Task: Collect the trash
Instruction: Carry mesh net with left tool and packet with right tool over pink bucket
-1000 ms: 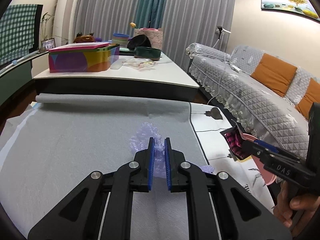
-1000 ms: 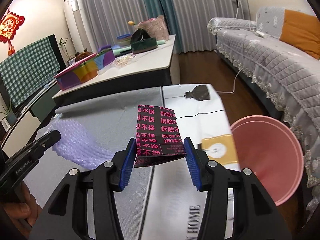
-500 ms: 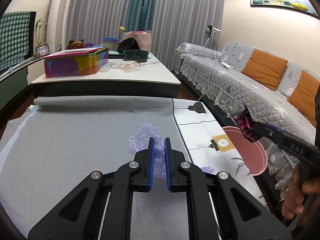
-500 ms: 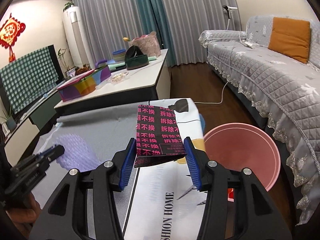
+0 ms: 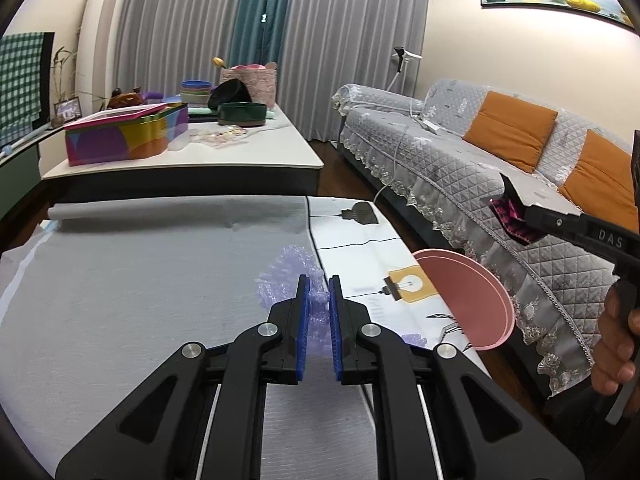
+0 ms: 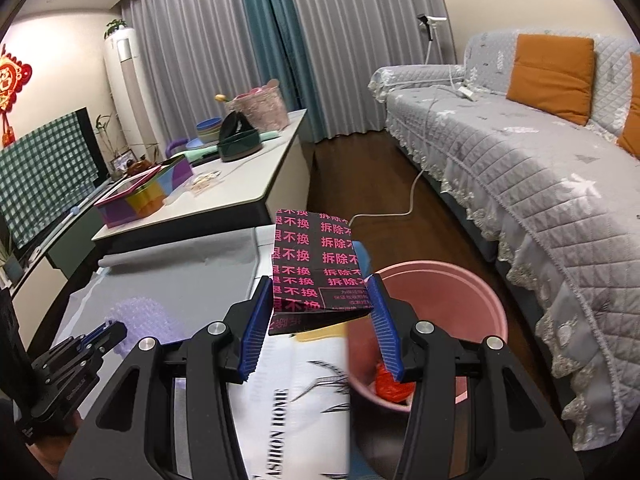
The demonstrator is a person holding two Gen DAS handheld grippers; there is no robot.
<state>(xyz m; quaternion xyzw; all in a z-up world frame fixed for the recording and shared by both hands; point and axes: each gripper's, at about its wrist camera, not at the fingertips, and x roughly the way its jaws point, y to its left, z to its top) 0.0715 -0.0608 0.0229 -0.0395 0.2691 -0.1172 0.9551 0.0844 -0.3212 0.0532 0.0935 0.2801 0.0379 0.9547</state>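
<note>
The right hand-held gripper pinches a black packet printed with pink Chinese characters across its width, holding it above the table edge, just left of the pink bin on the floor. The left hand-held gripper, pressed almost together, pinches a wad of lilac bubble wrap over the grey table cover.

The packet hangs over the rim's near-left side, not the bin's middle; let go here, I judge it could clip the rim or flutter onto the floor. The light bubble wrap may cling to the pads.

Readable writing: "拆除" and "不换" on the packet, "DAS" on the right gripper's side, and "FASHION HOME", partly cut off, on the white tablecloth.
</note>
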